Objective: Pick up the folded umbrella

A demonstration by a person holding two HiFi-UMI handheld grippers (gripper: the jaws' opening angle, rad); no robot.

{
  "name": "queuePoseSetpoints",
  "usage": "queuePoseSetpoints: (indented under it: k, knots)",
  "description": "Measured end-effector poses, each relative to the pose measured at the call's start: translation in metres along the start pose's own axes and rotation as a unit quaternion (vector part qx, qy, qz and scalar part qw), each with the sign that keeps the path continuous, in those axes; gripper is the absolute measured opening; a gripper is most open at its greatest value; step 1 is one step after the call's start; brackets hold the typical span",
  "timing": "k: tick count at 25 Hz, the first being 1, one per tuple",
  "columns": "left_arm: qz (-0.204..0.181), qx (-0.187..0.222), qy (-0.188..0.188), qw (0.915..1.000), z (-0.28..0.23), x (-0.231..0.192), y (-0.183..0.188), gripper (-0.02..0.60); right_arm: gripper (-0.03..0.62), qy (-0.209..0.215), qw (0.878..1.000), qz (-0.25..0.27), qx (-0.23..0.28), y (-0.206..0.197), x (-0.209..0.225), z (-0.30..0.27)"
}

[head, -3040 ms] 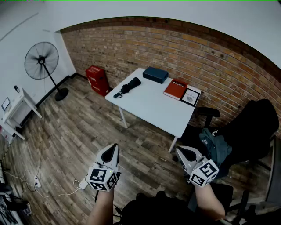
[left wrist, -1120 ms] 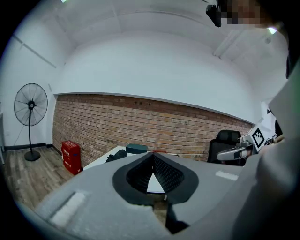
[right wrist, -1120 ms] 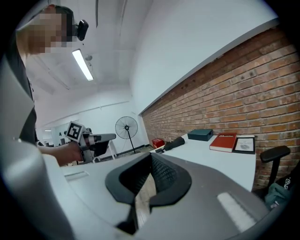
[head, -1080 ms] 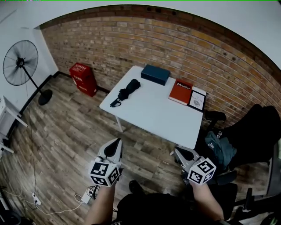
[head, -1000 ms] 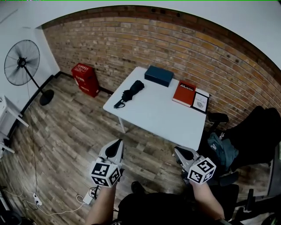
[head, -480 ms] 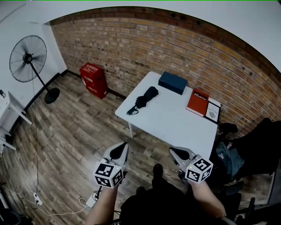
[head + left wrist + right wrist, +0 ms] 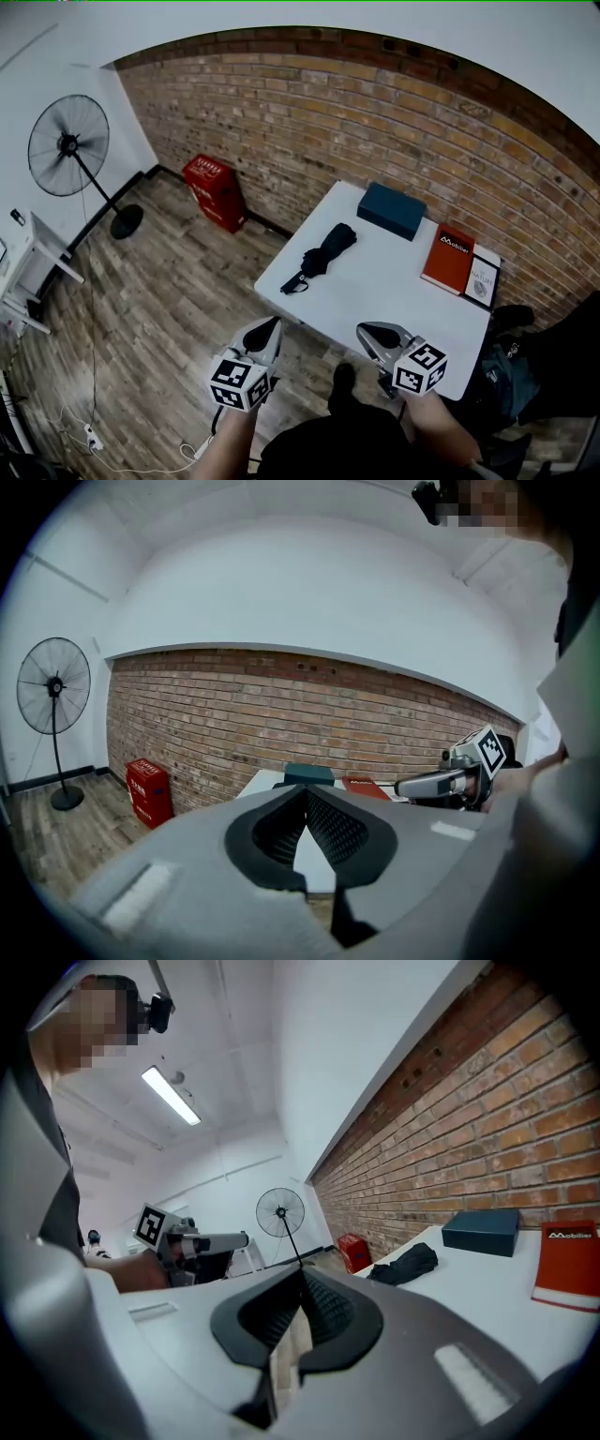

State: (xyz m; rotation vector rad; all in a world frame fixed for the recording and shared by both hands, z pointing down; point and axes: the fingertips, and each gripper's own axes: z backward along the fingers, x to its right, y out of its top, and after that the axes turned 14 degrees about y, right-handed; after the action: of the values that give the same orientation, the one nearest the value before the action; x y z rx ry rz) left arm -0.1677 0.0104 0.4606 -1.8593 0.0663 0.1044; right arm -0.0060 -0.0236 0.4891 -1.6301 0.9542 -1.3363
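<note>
A black folded umbrella [image 7: 324, 254] lies on the white table [image 7: 375, 291], near its left end, its strap loop toward the table's near-left corner. It also shows in the right gripper view as the same umbrella [image 7: 405, 1264]. My left gripper [image 7: 274, 322] hangs over the floor just short of the table's near edge, jaws shut and empty. My right gripper [image 7: 361, 330] sits at the near edge, also shut with nothing held. Both are well short of the umbrella. In the left gripper view my left gripper [image 7: 304, 789] points at the table.
A dark teal box [image 7: 391, 209], a red book [image 7: 449, 258] and a small framed card [image 7: 482, 278] lie on the table's far and right side. A red crate [image 7: 215, 190] stands by the brick wall, a floor fan [image 7: 68, 148] at left. A dark chair [image 7: 553, 375] is at right.
Both grippers and the head view have closed in on the table, which now appears larger and lower right. The jaws stay shut throughout.
</note>
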Motion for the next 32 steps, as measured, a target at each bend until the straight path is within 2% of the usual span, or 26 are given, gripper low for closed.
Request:
queuePoseSetpoints:
  k: [6,10,15,24,32]
  knots:
    - [0.001,-0.025,0.015,0.9996,-0.083,-0.017,0.023,0.008,0.002,0.037,0.999,-0.005,-0.003,0.037,0.075,-0.041]
    - [-0.005,-0.031,0.014,0.9994,-0.133,-0.013,0.037,0.008,0.002,0.043,0.999,-0.015,0.001,0.055,0.121,-0.049]
    - [-0.006,-0.041,0.004,0.9991,-0.174,-0.014,0.043,0.008,0.002,0.043,0.999,-0.030,-0.002,0.060,0.154,-0.060]
    - [-0.004,-0.061,-0.047,0.9970,-0.229,-0.046,0.037,0.008,0.002,-0.010,0.998,-0.052,-0.017,0.055,0.188,-0.094]
    - [-0.013,-0.091,-0.115,0.9891,-0.264,-0.071,0.015,0.026,0.002,-0.054,0.996,-0.059,-0.038,0.051,0.201,-0.135]
